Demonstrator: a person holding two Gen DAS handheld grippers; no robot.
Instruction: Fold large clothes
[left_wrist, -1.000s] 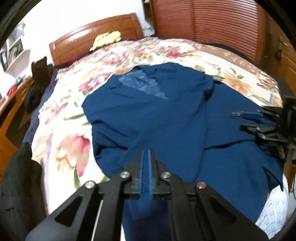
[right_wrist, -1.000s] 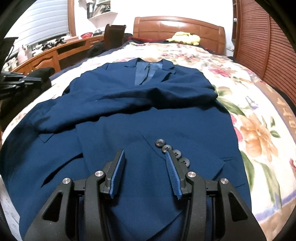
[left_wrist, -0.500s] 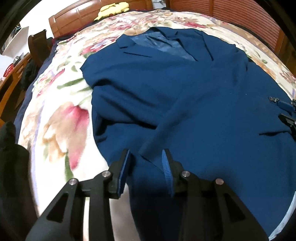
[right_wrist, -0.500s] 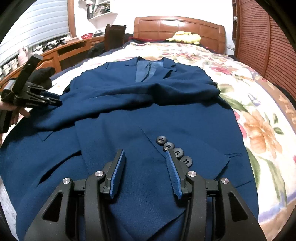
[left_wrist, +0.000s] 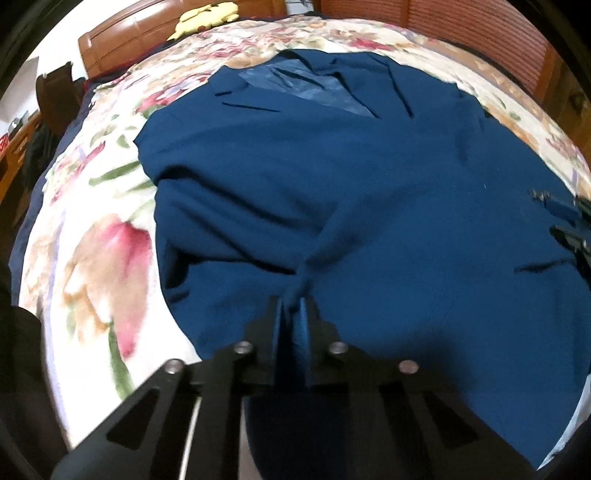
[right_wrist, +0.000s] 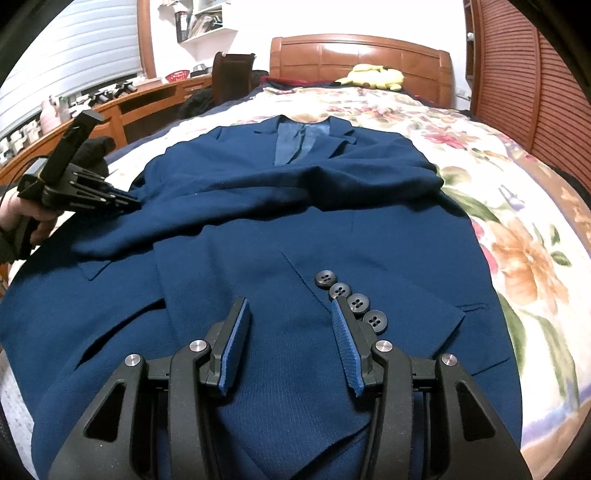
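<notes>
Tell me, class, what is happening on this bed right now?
A person holding two tongs is folding a navy suit jacket spread front-up on a floral bedspread. The left tongs are shut on a pinch of the jacket's cloth near its edge. The right tongs hover open over the lower front, beside four sleeve buttons, gripping nothing. Both sleeves already lie folded across the chest.

The left wrist view looks steeply down along its fingers from the bed's side edge, close over the blue jacket (left_wrist: 369, 206), headboard (left_wrist: 122, 33) at 11 o'clock. The right wrist view looks from the foot, less steeply, headboard (right_wrist: 360, 50) at 12. Both share the jacket and the floral bedspread (right_wrist: 517, 229).
</notes>
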